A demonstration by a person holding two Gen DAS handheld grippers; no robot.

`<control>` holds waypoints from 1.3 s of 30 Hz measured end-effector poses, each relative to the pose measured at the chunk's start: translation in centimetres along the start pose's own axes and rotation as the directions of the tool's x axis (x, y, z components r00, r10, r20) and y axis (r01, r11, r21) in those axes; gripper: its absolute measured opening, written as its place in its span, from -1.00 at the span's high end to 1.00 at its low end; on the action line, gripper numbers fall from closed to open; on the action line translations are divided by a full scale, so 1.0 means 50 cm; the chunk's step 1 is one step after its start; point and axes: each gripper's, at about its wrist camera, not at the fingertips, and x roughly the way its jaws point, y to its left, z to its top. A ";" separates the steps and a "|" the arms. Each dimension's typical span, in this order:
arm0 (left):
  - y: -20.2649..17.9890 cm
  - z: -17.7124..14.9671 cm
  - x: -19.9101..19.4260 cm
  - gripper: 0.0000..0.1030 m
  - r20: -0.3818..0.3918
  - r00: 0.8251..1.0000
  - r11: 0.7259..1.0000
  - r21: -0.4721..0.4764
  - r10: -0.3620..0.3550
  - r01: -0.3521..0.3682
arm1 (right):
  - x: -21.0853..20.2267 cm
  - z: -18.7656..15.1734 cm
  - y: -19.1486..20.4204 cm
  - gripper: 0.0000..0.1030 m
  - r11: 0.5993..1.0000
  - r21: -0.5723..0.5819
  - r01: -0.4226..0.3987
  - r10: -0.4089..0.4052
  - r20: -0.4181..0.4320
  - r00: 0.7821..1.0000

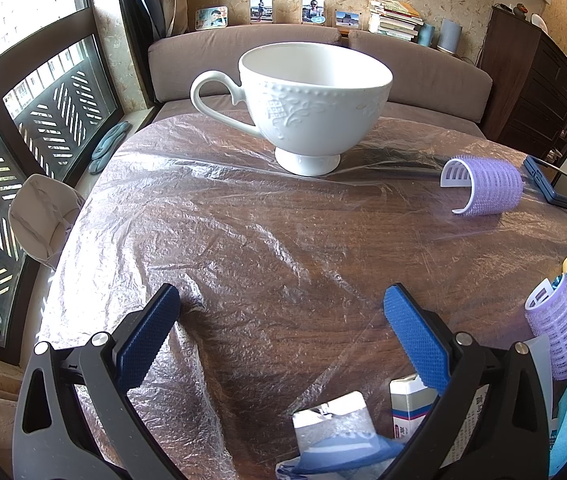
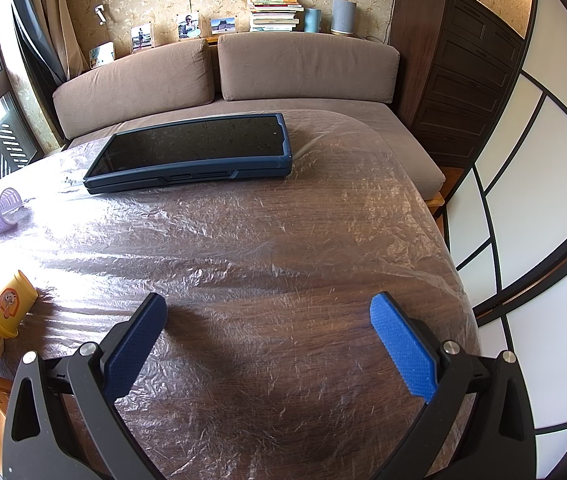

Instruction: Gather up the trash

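Left hand-held gripper (image 1: pixel 281 304): jaws wide apart, holds nothing, above bench (image 1: pixel 243 240).
Right hand-held gripper (image 2: pixel 269 312): wide apart, empty.
White ceramic footed cup (image 1: pixel 307 104): upright, inside not visible.
Trash: small cardboard box (image 1: pixel 407 404) and crumpled blue-white wrapper (image 1: pixel 339 436) at near edge, under left gripper.
Others: purple hair roller (image 1: pixel 487 186), dark blue-cased tablet (image 2: pixel 199 152).

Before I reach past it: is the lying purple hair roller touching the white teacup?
Apart. In the left wrist view, the hair roller lies to the right of the teacup, with a clear strip of plastic-covered table between them.
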 end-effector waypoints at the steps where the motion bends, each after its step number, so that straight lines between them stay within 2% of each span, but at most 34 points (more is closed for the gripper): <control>1: 0.000 -0.001 -0.001 -0.98 0.000 1.000 1.000 0.001 0.000 0.000 | 0.001 -0.001 0.000 -0.93 1.000 0.000 0.000 0.000 0.000 1.000; 7: -0.003 0.006 0.002 -0.98 0.000 1.000 1.000 0.010 -0.006 0.006 | 0.009 -0.006 0.005 -0.93 1.000 0.002 0.002 -0.002 -0.003 1.000; 9: 0.001 0.006 -0.002 -0.98 -0.031 0.999 0.999 0.037 -0.018 0.020 | 0.008 -0.014 0.006 -0.92 1.000 0.022 0.002 -0.001 -0.013 1.000; 10: 0.007 0.007 -0.011 -0.98 -0.024 1.000 0.999 0.034 0.003 -0.002 | 0.000 -0.019 0.007 -0.92 0.999 0.033 -0.007 0.007 0.001 1.000; 12: 0.031 0.009 -0.050 -0.98 0.048 0.998 0.999 -0.002 0.036 -0.036 | -0.049 -0.034 0.016 -0.92 0.999 0.037 -0.023 0.021 0.048 0.999; 14: 0.053 0.003 -0.101 -0.98 0.095 0.995 0.999 -0.034 -0.006 0.010 | -0.087 -0.044 0.024 -0.92 0.999 0.022 -0.029 0.027 0.079 0.997; 18: 0.060 -0.037 -0.200 -0.98 0.159 0.987 0.999 -0.027 -0.015 0.020 | -0.213 -0.097 0.079 -0.92 0.987 -0.048 -0.151 0.157 0.154 0.975; 21: 0.043 -0.071 -0.237 -0.98 0.169 0.985 0.999 -0.007 -0.039 0.041 | -0.272 -0.155 0.135 -0.92 0.975 -0.091 -0.204 0.217 0.155 0.964; 23: 0.028 -0.094 -0.248 -0.98 0.156 0.986 0.999 0.016 -0.052 0.050 | -0.283 -0.187 0.153 -0.92 0.958 -0.112 -0.263 0.276 0.131 0.952; 24: 0.018 -0.108 -0.250 -0.98 0.148 0.987 0.998 0.027 -0.061 0.058 | -0.289 -0.212 0.178 -0.92 0.946 -0.143 -0.292 0.307 0.098 0.947; 27: -0.001 -0.126 -0.238 -0.98 0.118 0.989 0.995 0.034 -0.094 0.091 | -0.279 -0.257 0.224 -0.92 0.937 -0.201 -0.287 0.301 0.046 0.952; 29: -0.012 -0.129 -0.223 -0.98 0.097 0.990 0.995 0.031 -0.101 0.098 | -0.266 -0.278 0.239 -0.92 0.925 -0.218 -0.312 0.324 0.020 0.946; 33: -0.032 -0.129 -0.180 -0.98 0.072 0.993 0.995 0.058 -0.089 0.085 | -0.235 -0.288 0.264 -0.92 0.922 -0.255 -0.291 0.298 -0.013 0.955; 36: -0.036 -0.132 -0.160 -0.98 0.065 0.995 0.995 0.074 -0.076 0.071 | -0.228 -0.286 0.283 -0.92 0.913 -0.270 -0.305 0.315 -0.007 0.949; 39: -0.030 -0.132 -0.143 -0.98 0.047 0.994 0.993 0.068 -0.095 0.092 | -0.215 -0.290 0.305 -0.92 0.912 -0.297 -0.284 0.292 -0.017 0.956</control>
